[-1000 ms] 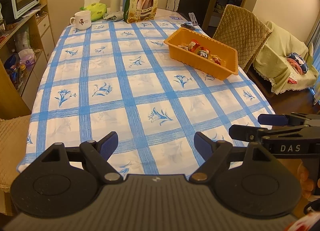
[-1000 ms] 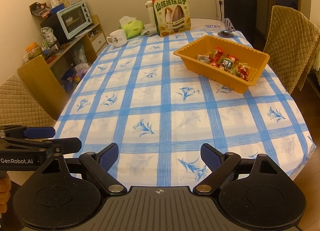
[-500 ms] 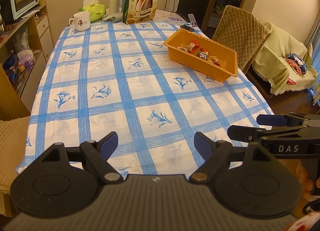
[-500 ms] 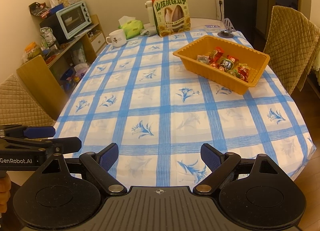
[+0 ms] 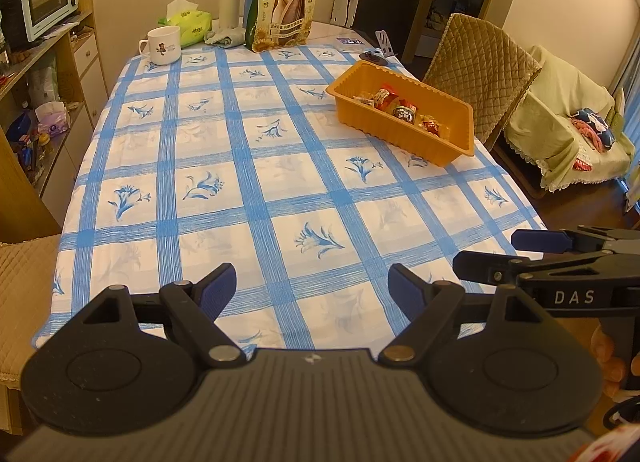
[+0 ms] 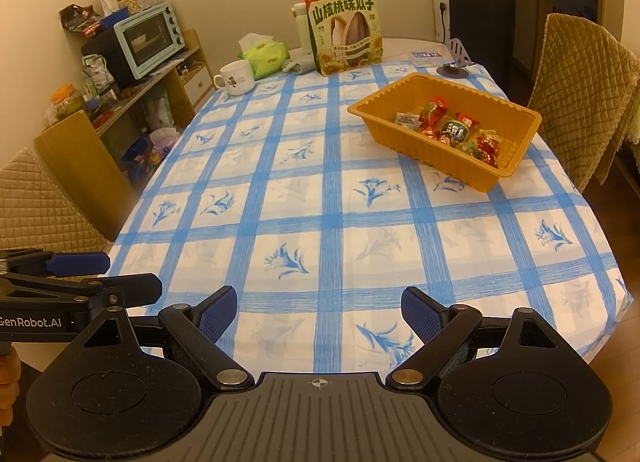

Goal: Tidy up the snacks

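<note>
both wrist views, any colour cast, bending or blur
Left wrist view: warm orange cast, table edges bow outward, sunflower seed bag print sharp. Right wrist view: same cast, dark vignette in the corners, snacks in the tray crisp.

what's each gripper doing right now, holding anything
left gripper: open, nothing between its fingers.
right gripper: open, nothing between its fingers.
</note>
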The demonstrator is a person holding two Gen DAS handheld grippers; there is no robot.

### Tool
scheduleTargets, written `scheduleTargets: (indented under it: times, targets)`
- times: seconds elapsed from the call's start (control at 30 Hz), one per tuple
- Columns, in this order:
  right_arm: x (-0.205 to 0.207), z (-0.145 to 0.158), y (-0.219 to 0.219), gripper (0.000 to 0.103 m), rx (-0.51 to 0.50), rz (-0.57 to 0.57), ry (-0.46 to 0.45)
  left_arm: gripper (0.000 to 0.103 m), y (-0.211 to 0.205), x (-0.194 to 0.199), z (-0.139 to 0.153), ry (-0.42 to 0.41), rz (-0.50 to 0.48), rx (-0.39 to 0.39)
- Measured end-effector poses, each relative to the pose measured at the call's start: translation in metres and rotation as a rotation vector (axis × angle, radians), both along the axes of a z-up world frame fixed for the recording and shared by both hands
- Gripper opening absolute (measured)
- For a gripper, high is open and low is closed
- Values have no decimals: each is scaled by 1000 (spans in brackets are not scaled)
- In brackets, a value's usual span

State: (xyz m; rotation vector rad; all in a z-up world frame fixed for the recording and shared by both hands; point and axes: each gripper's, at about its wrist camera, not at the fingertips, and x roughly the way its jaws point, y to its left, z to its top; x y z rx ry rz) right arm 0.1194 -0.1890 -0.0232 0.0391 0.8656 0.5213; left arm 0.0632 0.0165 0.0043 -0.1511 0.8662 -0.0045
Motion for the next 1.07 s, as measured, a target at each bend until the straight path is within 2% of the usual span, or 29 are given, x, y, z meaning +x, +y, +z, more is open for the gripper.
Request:
scheduleTargets:
  times: [1.07]
  targets:
    - [5,2,0,89,0,-2,3,82,-1,2,-4,8,-7,-4]
